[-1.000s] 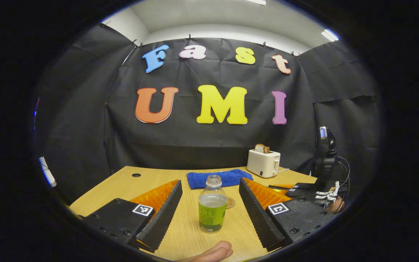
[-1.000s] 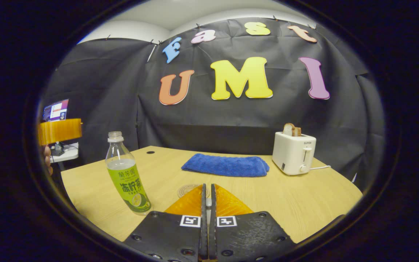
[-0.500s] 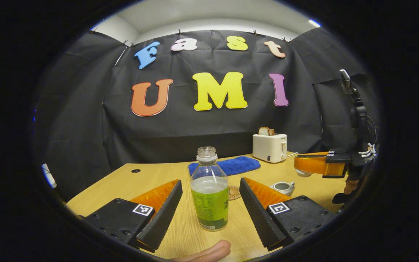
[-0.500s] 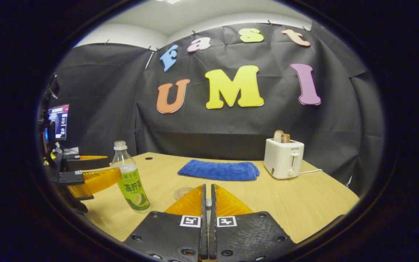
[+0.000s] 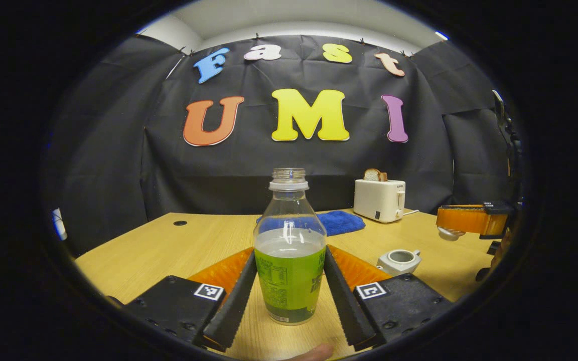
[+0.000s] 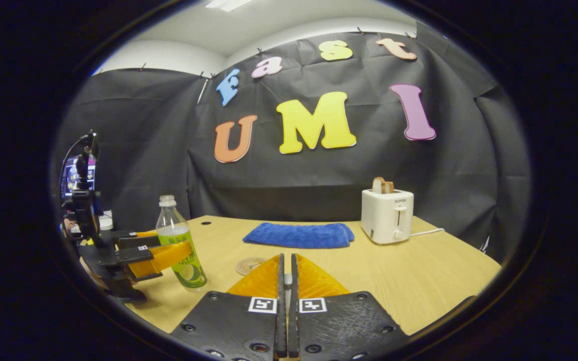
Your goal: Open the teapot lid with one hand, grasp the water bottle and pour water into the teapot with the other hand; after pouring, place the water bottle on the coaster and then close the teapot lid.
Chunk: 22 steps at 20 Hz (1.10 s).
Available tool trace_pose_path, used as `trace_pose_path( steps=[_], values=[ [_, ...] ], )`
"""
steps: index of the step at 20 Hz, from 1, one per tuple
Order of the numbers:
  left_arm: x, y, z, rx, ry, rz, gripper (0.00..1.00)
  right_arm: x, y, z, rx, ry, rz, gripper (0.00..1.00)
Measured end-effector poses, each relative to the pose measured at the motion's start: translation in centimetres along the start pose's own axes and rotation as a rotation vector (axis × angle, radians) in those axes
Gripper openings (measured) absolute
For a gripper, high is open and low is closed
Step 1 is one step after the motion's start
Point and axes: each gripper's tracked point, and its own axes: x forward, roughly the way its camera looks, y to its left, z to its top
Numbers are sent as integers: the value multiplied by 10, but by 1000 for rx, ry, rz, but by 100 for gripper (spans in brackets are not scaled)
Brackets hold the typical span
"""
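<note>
My left claw (image 5: 289,291) pinches the uncapped, half-full water bottle (image 5: 289,250) at its labelled belly, upright on the table (image 5: 168,245) left of the open teapot (image 5: 399,260), thin slippery plastic I'd squeeze gently, while my right claw (image 6: 286,281) is pressed together.

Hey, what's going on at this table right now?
A person works two handheld grippers. The left gripper has its fingers around the uncapped water bottle, which stands upright on the wooden table. The right gripper is held above the table, clamping a small white lid, and the white teapot sits open below it. Nothing is being poured yet.
</note>
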Motion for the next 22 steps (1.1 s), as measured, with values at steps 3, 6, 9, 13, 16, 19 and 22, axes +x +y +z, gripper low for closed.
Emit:
trace_pose_path(
  steps=[3,6,9,13,16,19,22],
  values=[
    [2,1,-1,-6,1,18,79,-3,-3,3,-14,0,-6,1],
    [-6,16,3,28,34,93,78,-5,-6,6,-17,3,-11,1],
    [-15,17,26,121,21,143,78,-7,-16,8,-10,6,-25,1],
    [-19,6,38,243,53,170,77,-9,-32,11,2,9,-53,1],
    [-16,0,25,383,157,213,77,-10,-43,14,12,5,-66,1],
    [-8,-13,23,620,202,233,76,-10,-58,12,25,17,-84,1],
    [1,-27,18,803,232,218,76,-13,-78,16,39,18,-116,1]
  ],
)
